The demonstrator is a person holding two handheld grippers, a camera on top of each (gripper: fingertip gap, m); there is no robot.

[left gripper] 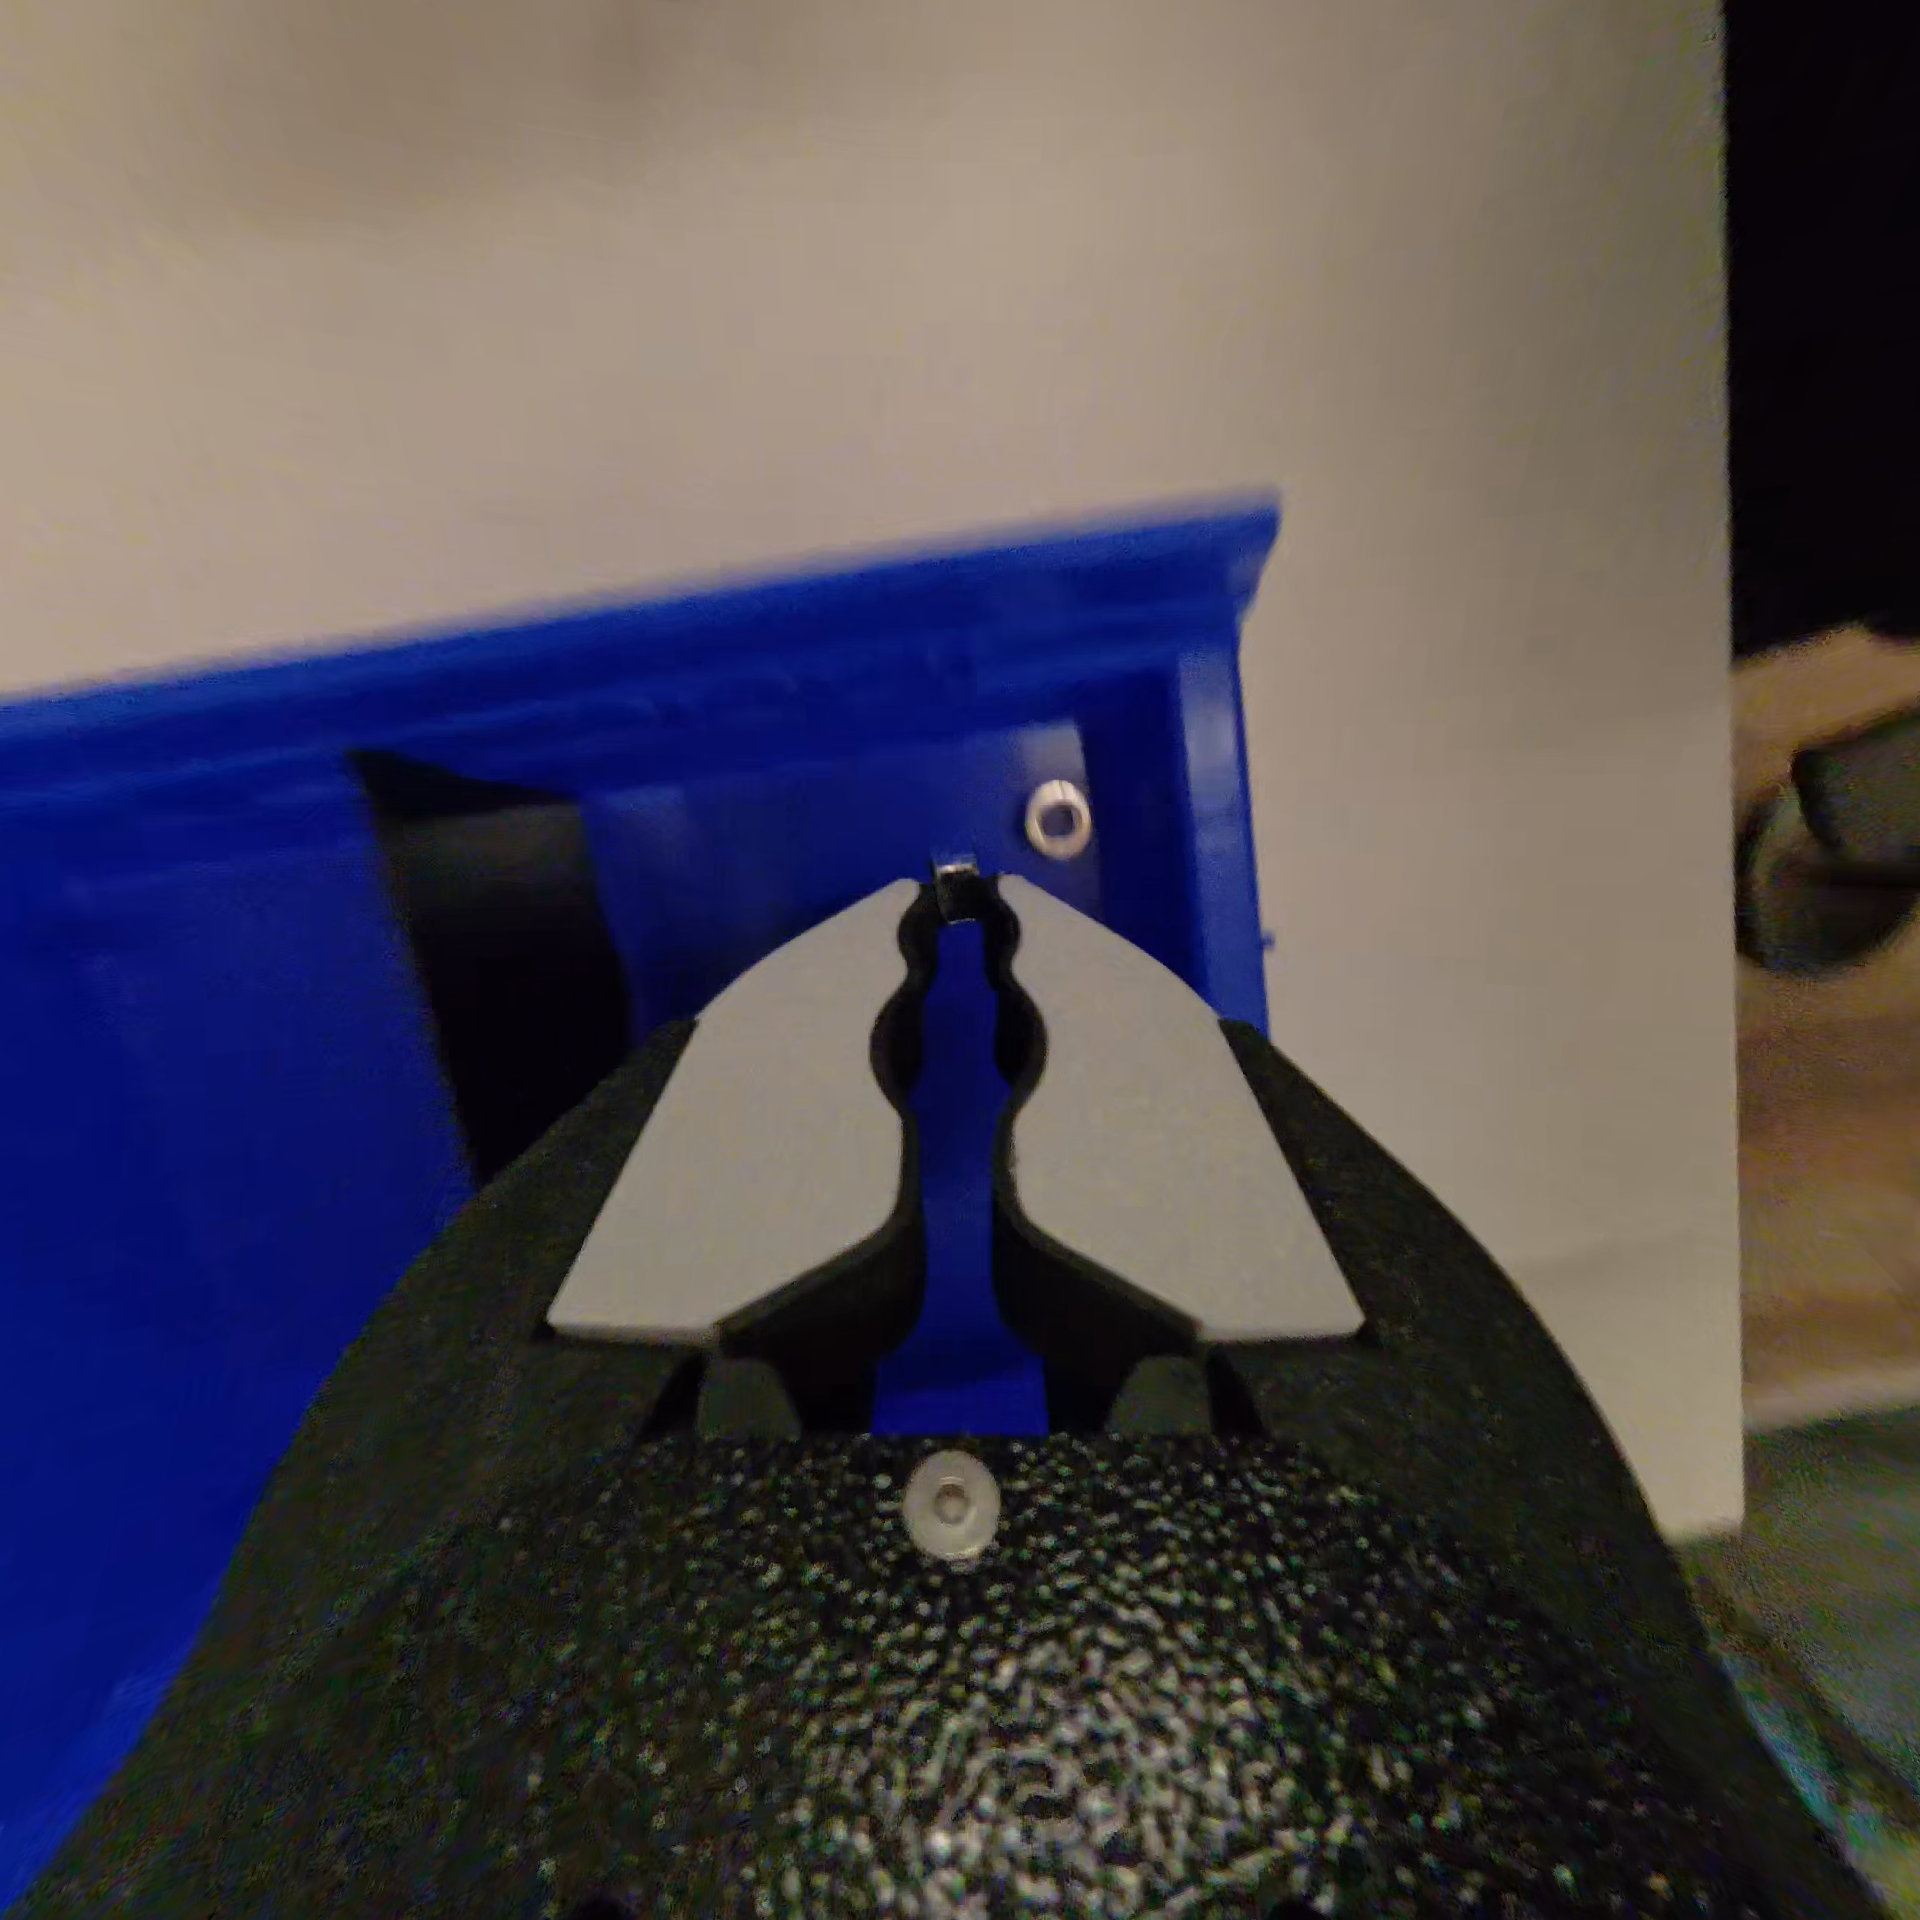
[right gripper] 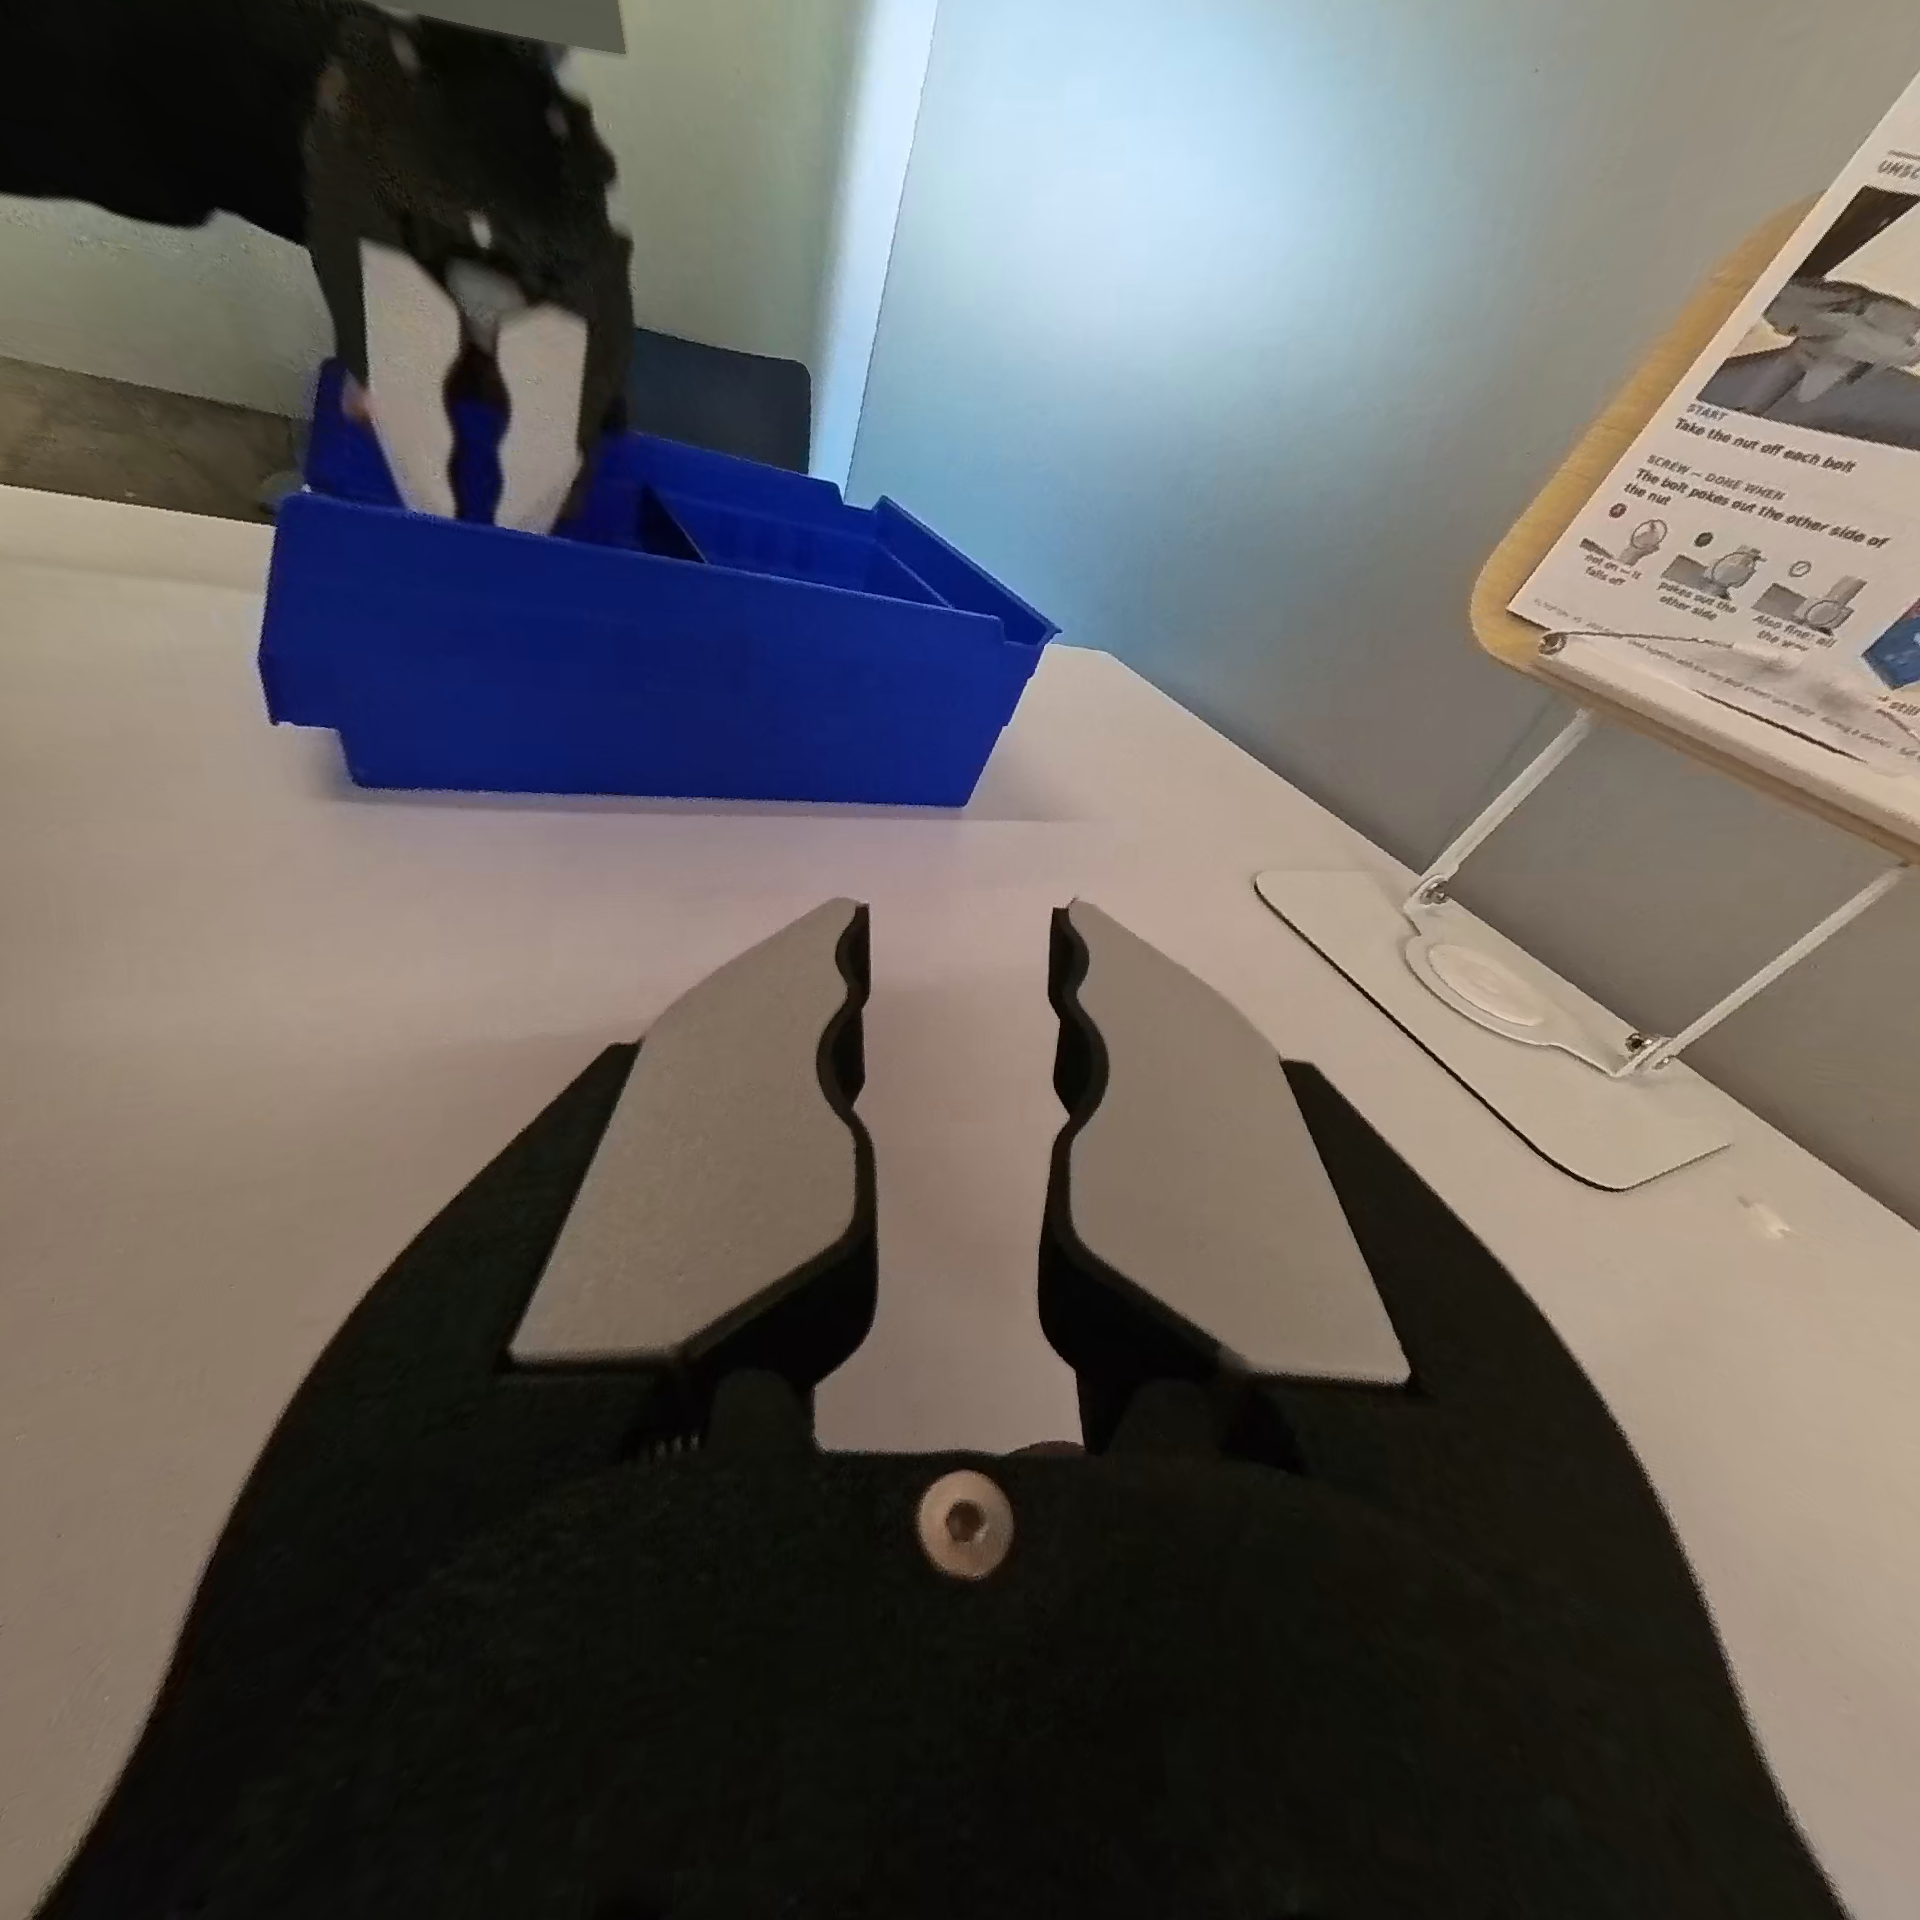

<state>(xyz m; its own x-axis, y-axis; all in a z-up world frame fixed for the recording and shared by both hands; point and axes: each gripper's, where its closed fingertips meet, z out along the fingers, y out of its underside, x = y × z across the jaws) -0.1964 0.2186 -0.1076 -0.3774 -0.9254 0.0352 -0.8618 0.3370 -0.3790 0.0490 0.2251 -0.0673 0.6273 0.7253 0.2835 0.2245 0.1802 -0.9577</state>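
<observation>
— What has the left gripper [left gripper: 956,899] got?

— Its grey fingertips are nearly closed on a small dark metal piece with a silvery top [left gripper: 956,891], pinched at the very tips. It reaches down into the far left end of the blue plastic bin [right gripper: 644,675].

— Anything else in there?

— One small silver metal ring [left gripper: 1057,824] lies loose on the bin floor, just right of the pinched piece and apart from it. One black divider panel [left gripper: 488,935] stands to its left.

— And the right gripper [right gripper: 961,914]?

— Its jaws are wide apart with nothing between them, hovering over the white table [right gripper: 312,987], near side, well clear of the bin.

— The count?

— Two grippers, one bin, one divider, one loose ring, one held piece. At the far right there is one wooden stand on a white base [right gripper: 1496,1039], holding one printed sheet [right gripper: 1766,468].
</observation>
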